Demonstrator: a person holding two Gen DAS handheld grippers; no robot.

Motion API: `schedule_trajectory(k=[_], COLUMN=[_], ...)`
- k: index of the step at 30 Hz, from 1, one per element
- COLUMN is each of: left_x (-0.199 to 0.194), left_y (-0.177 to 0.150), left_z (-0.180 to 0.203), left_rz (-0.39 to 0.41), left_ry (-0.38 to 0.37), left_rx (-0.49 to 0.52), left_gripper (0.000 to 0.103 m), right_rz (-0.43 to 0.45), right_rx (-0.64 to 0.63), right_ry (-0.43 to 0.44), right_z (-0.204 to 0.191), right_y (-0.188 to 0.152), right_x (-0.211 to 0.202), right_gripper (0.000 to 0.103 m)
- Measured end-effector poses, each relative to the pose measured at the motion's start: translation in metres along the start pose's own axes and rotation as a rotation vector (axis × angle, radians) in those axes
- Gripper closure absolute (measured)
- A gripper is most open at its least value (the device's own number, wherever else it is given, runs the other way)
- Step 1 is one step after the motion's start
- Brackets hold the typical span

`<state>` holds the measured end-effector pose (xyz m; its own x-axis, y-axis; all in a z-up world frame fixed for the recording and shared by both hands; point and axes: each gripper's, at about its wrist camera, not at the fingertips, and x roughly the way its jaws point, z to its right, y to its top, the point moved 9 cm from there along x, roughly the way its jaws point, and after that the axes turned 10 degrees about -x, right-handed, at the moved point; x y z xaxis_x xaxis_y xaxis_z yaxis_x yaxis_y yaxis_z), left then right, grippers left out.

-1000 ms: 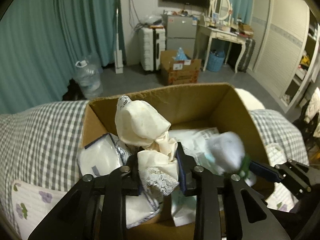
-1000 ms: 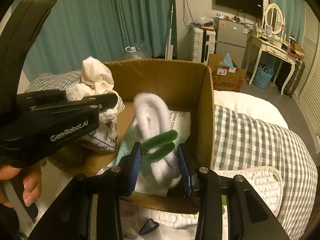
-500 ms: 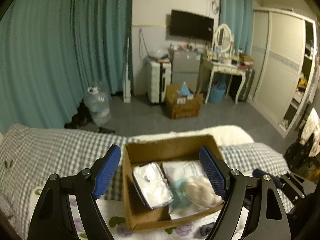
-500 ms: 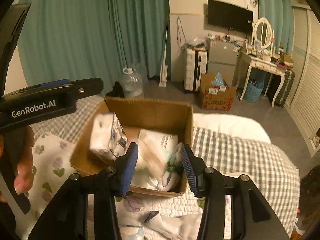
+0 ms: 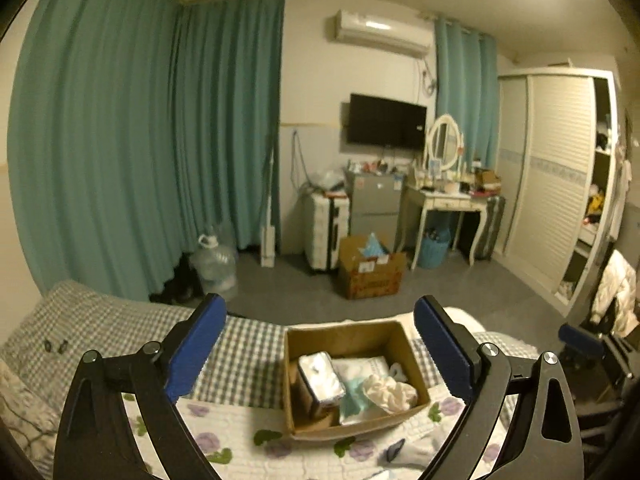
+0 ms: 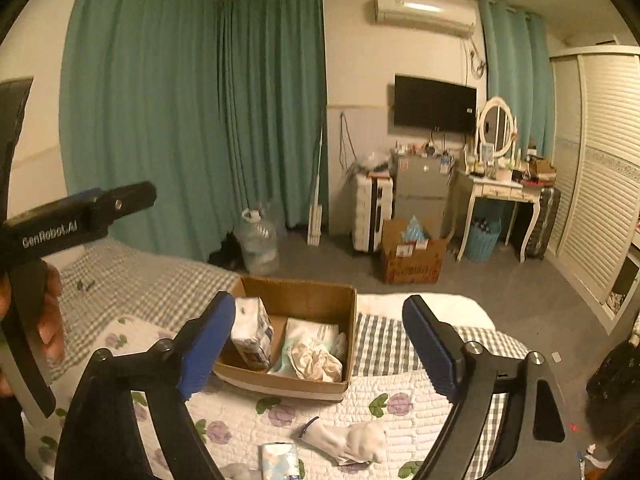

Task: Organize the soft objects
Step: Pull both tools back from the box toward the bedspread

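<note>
Both the left gripper (image 5: 316,344) and right gripper (image 6: 318,344) hang spread and empty; the limp white sock (image 6: 352,442) at bottom centre looks light, best pinched mid-body.

Teal curtains (image 6: 192,112), a wall television (image 6: 435,103), a dressing table (image 6: 500,192) and a water jug (image 6: 258,246).
</note>
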<state>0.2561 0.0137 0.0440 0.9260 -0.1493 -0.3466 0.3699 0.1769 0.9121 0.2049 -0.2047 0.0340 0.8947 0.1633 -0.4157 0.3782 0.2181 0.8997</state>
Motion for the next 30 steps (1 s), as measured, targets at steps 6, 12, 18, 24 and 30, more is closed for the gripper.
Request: schedule_trajectory(k=[6,12,18,24,30], left_x=[-0.049,-0.093,-0.127,-0.144,-0.145], left_y=[0.008,0.009,0.005,-0.006,-0.027], left_z=[-0.003,0.001,0.003,0.007,0.009], left_rz=[0.041,0.105,0.135,0.138,0.119], left_ry=[-0.003,-0.006,-0.043,-0.059,-0.051], left_rx=[0.000,0.023,-0.006,-0.013,-0.006], left_gripper=[0.000,0.000,0.000,0.000,0.000], right_rz=[0.068,0.121,0.157,0.172,0.128], right_rx=[-0.012,-0.035,-0.060,-0.056,-0.045], right_ry=[-0.028,-0.061,-0.096,-0.094,-0.056], right_z=[-0.005,-0.011,-0.010,-0.012,-0.014], right_y=[0.019,0.030,0.034,0.025,0.003], right_x=[-0.055,-0.107,-0.153,-0.182,-0.182], right_gripper=[0.000,0.000,0.000,0.000,0.000])
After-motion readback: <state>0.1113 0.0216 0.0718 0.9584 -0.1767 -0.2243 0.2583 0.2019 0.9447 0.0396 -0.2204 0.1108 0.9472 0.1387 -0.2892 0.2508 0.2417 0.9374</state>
